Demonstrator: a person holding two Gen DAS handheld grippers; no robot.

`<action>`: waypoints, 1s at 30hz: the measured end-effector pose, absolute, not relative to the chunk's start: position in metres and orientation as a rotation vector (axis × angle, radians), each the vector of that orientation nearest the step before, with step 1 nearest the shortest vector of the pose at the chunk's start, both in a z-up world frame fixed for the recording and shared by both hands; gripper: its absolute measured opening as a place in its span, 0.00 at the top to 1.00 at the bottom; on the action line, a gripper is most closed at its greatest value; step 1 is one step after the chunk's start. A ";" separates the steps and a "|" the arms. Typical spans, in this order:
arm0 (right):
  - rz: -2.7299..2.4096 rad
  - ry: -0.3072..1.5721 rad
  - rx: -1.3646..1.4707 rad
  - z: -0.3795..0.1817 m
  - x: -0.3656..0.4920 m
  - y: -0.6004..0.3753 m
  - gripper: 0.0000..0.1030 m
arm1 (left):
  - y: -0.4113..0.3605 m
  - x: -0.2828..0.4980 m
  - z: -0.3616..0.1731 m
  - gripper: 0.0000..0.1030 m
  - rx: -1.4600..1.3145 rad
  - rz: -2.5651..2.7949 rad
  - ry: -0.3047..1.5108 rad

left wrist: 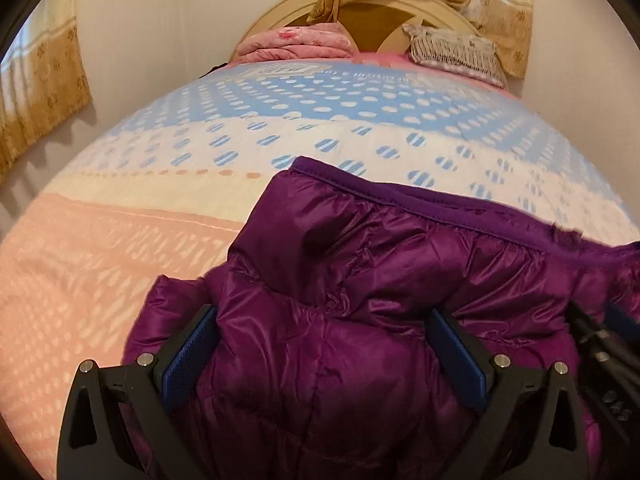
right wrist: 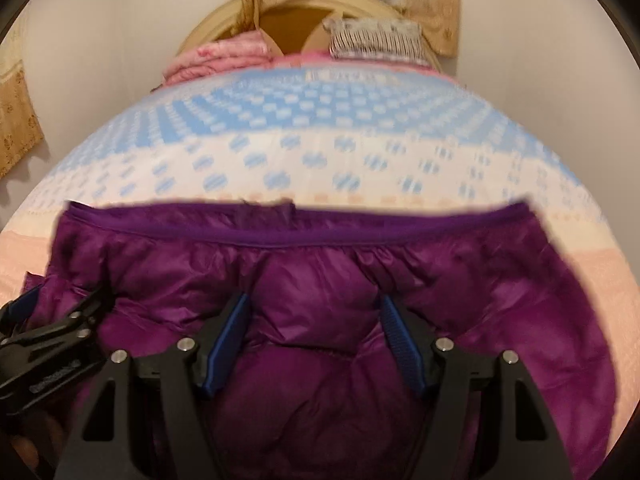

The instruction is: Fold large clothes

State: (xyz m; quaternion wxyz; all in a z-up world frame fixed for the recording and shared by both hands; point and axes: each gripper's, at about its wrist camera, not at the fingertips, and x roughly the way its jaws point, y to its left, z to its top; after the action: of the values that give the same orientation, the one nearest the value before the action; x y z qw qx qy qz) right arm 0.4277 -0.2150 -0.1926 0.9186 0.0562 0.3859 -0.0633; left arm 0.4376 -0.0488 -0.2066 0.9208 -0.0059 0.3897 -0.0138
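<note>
A puffy purple down jacket lies on the bed, bunched at the near edge of the patterned spread, with its darker bound hem running straight across toward twelve o'clock. Both tools are pressed into it. The left tongs stand spread wide, blue pads on either side of a fat ridge of quilting; from here I cannot say they have pinched anything, the fabric simply swells up between them. The right tongs are also parted, a mound of the shiny shell rising between their pads. In the right view the other tool sits at about nine o'clock, just beside; in the left view its partner shows at three o'clock.

This will handle light but bulky, I'd judge: all air and filling, soft, no stiffness to hold a crease. The glossy shell looks slippery, so a shallow pinch on a puffed panel would likely slide off or catch only the outer layer. The bound hem, or a stitched seam between panels, seems the surer place to grip, since it is flatter and firmer. Expect any fold to spring back unless pressed down.

Up at twelve o'clock, against the headboard, rest a pink folded quilt and a grey patterned bundle.
</note>
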 end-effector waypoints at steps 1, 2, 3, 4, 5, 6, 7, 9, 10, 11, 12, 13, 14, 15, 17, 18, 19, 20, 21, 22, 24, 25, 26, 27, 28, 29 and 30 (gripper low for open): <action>-0.130 0.793 0.117 -0.193 0.428 -0.215 0.31 | -0.049 0.437 -0.207 0.01 -0.010 -0.029 0.798; -0.128 0.797 0.113 -0.194 0.429 -0.215 0.30 | -0.051 0.438 -0.209 0.01 0.000 -0.030 0.803; -0.125 0.802 0.113 -0.195 0.431 -0.215 0.29 | -0.052 0.438 -0.209 0.01 0.001 -0.031 0.805; -0.122 0.809 0.114 -0.197 0.432 -0.216 0.29 | -0.052 0.439 -0.210 0.01 0.001 -0.030 0.806; -0.121 0.817 0.118 -0.198 0.434 -0.217 0.28 | -0.052 0.439 -0.211 0.01 -0.002 -0.028 0.809; -0.120 0.823 0.118 -0.199 0.435 -0.217 0.28 | -0.052 0.440 -0.211 0.01 -0.004 -0.028 0.812; -0.120 0.826 0.118 -0.200 0.435 -0.217 0.28 | -0.053 0.442 -0.212 0.01 -0.005 -0.030 0.814; -0.122 0.832 0.114 -0.201 0.436 -0.217 0.27 | -0.053 0.442 -0.213 0.01 -0.010 -0.032 0.818; -0.125 0.834 0.111 -0.202 0.437 -0.217 0.27 | -0.053 0.443 -0.213 0.01 -0.012 -0.033 0.818; -0.129 0.833 0.106 -0.202 0.435 -0.214 0.27 | -0.053 0.442 -0.213 0.01 -0.013 -0.033 0.818; -0.133 0.836 0.099 -0.203 0.436 -0.213 0.27 | -0.053 0.442 -0.214 0.01 -0.015 -0.033 0.816; -0.136 0.840 0.093 -0.203 0.436 -0.212 0.27 | -0.053 0.443 -0.214 0.01 -0.014 -0.031 0.818; -0.138 0.850 0.085 -0.203 0.437 -0.211 0.27 | -0.054 0.445 -0.215 0.01 -0.006 -0.029 0.827; -0.134 0.858 0.083 -0.202 0.437 -0.211 0.26 | -0.056 0.446 -0.215 0.01 0.003 -0.028 0.836; -0.136 0.863 0.084 -0.192 0.426 -0.215 0.30 | -0.052 0.443 -0.208 0.01 0.008 -0.004 0.863; -0.151 0.832 0.090 -0.183 0.412 -0.216 0.30 | -0.046 0.434 -0.201 0.01 -0.020 -0.004 0.861; -0.151 0.793 0.087 -0.174 0.397 -0.216 0.27 | -0.037 0.415 -0.189 0.01 -0.082 -0.047 0.827; -0.143 0.755 0.054 -0.165 0.374 -0.211 0.24 | -0.033 0.401 -0.182 0.01 -0.108 -0.083 0.800; -0.145 0.741 0.037 -0.162 0.359 -0.208 0.23 | -0.032 0.386 -0.178 0.01 -0.117 -0.111 0.775; -0.148 0.726 0.036 -0.161 0.344 -0.205 0.20 | -0.033 0.375 -0.177 0.01 -0.111 -0.123 0.759; -0.148 0.731 0.033 -0.168 0.325 -0.200 0.16 | -0.043 0.358 -0.183 0.01 -0.062 -0.125 0.741; -0.159 0.748 0.019 -0.176 0.321 -0.196 0.16 | -0.049 0.354 -0.190 0.01 -0.025 -0.109 0.743; -0.163 0.753 0.008 -0.181 0.320 -0.195 0.16 | -0.055 0.354 -0.200 0.01 0.011 -0.088 0.755; -0.164 0.760 0.002 -0.190 0.320 -0.194 0.16 | -0.058 0.354 -0.205 0.01 0.020 -0.080 0.765; -0.163 0.764 0.004 -0.197 0.320 -0.193 0.16 | -0.057 0.354 -0.208 0.01 0.011 -0.075 0.761; -0.163 0.771 -0.004 -0.200 0.322 -0.193 0.14 | -0.056 0.352 -0.207 0.01 0.001 -0.075 0.752; -0.162 0.781 -0.007 -0.201 0.324 -0.192 0.14 | -0.055 0.352 -0.206 0.01 -0.003 -0.075 0.750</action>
State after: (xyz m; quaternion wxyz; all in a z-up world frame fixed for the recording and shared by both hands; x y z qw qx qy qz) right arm 0.3243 -0.1919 -0.2012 0.9215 -0.0036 0.3804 -0.0787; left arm 0.3519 -0.0552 -0.2062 0.9298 -0.0015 0.3662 -0.0367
